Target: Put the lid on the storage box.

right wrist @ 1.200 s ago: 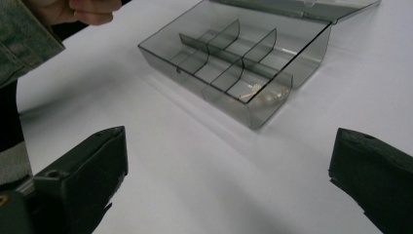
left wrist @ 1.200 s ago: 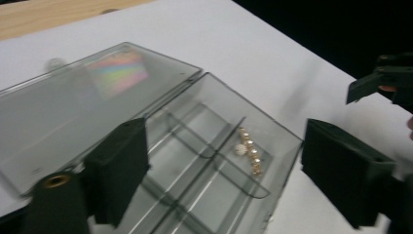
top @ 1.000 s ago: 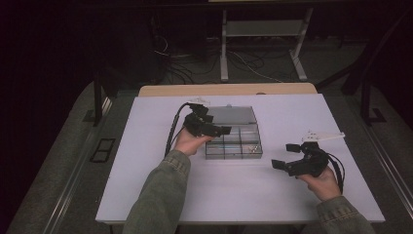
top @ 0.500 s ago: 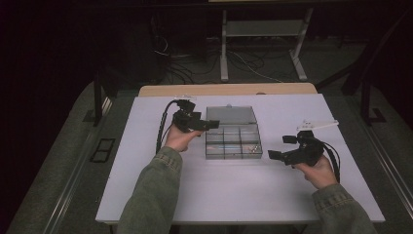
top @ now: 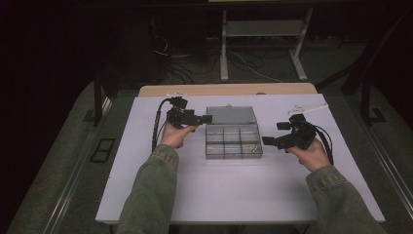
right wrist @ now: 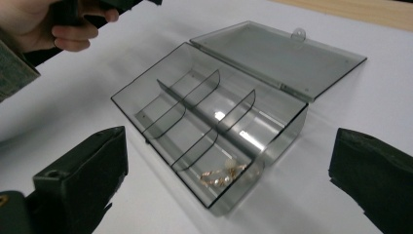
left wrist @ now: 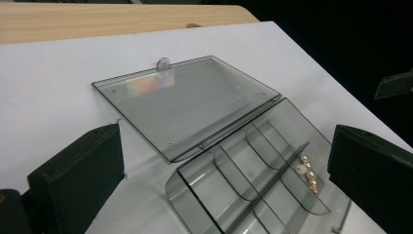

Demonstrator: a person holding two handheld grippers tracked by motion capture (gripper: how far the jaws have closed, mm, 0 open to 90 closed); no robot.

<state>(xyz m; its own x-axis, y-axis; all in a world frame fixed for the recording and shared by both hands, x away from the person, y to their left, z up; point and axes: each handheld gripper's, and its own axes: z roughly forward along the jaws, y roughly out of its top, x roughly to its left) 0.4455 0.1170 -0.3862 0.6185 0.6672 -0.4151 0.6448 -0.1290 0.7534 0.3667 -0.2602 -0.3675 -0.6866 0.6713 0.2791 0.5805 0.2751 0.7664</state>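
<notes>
A clear smoky plastic box [top: 233,142] with several compartments stands in the middle of the white table, its lid [top: 230,115] laid flat behind it. A small gold chain with pearls [right wrist: 221,175] lies in one end compartment, at the front right in the high view [top: 251,149]. My left gripper [top: 206,118] hovers left of the lid, jaws wide and empty, and its own view looks over the lid [left wrist: 185,102] and box [left wrist: 195,190]. My right gripper [top: 274,133] is open just right of the box [right wrist: 287,131], nothing between its jaws.
A white sheet [top: 234,195] covers the table, with a wooden edge [top: 226,89] showing at the back. A thin white piece [top: 309,108] lies at the back right. The hand holding the other gripper [right wrist: 63,29] is beyond the box. A dark floor with cables lies beyond.
My left gripper has drawn back to the left, off the lid. My right gripper has shifted a little away from the person and closer to the box's right side.
</notes>
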